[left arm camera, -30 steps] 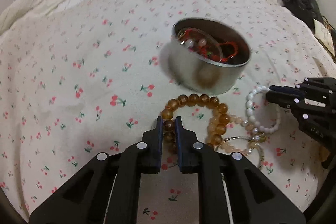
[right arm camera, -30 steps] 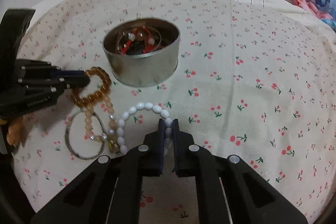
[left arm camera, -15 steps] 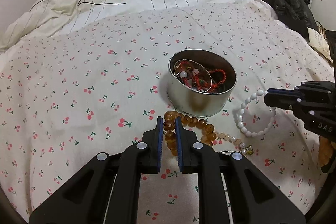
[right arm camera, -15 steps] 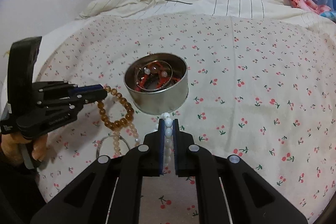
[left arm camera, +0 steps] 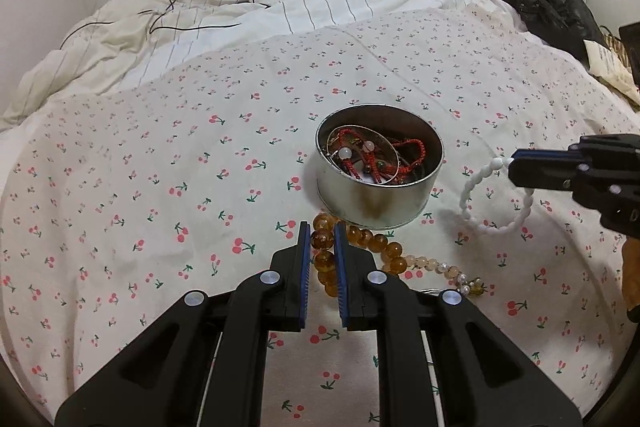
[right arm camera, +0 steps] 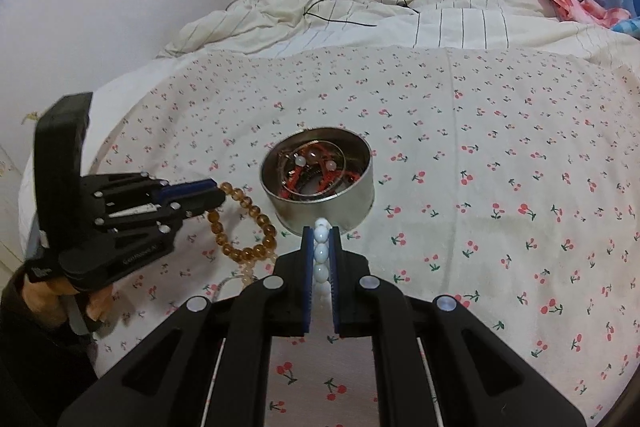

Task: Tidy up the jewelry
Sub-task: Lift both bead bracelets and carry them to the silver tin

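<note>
Left wrist view. The left gripper (left arm camera: 322,241) is seen closed on an amber bead bracelet (left arm camera: 362,251), one bead being pinched between the blue pads. The rest of the loop hangs and trails to the right of the jaws, where a paler bead strand (left arm camera: 444,269) is met on the cherry-print sheet (left arm camera: 160,187). A round metal tin (left arm camera: 378,173) is found just ahead of the fingertips and slightly right; red cord jewelry and a thin bangle are held inside it. Further right, the right gripper (left arm camera: 514,167) is seen side-on, with a white bead bracelet (left arm camera: 480,203) dangling from its tip, clear of the tin.

Right wrist view. The right gripper (right arm camera: 322,239) is seen clamped nearly shut on the white bead bracelet (right arm camera: 321,253); several white beads are lined up between the pads. The tin (right arm camera: 320,187) is placed directly ahead of the tips. To the left, the left gripper (right arm camera: 216,197) is carried by a hand (right arm camera: 60,297), with the amber bracelet (right arm camera: 244,231) hung from its tip as an open loop beside the tin. Striped bedding (right arm camera: 440,23) is noted far beyond.
</note>
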The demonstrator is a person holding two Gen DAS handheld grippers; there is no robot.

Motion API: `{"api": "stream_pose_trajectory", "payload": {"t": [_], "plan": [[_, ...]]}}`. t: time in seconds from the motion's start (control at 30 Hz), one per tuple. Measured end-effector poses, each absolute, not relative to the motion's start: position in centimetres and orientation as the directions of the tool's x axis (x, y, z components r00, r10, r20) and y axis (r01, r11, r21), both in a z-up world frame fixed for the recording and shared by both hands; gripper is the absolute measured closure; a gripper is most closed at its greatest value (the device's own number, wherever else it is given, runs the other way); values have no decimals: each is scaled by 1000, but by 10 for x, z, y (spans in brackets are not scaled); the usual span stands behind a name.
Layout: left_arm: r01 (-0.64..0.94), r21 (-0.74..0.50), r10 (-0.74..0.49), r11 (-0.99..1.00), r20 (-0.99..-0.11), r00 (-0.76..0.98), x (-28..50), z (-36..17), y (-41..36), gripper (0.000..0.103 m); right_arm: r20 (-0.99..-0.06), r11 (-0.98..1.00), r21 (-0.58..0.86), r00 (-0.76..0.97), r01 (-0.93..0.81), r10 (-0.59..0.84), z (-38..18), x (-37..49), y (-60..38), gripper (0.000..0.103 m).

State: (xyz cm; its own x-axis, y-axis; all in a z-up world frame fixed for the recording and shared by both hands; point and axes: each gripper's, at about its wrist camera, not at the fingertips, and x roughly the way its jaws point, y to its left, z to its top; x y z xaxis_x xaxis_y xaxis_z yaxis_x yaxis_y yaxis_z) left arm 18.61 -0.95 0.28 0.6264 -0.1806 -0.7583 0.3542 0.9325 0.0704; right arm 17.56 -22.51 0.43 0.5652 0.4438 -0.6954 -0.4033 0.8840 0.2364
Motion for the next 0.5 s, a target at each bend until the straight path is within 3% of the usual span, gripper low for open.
{"api": "stream_pose_trajectory", "payload": {"t": [0.5], "plan": [[359,113,-180,927,-705,686,175,20,-13,92,-627,847,320,575,-425,525,21,171,-231,95]]}}
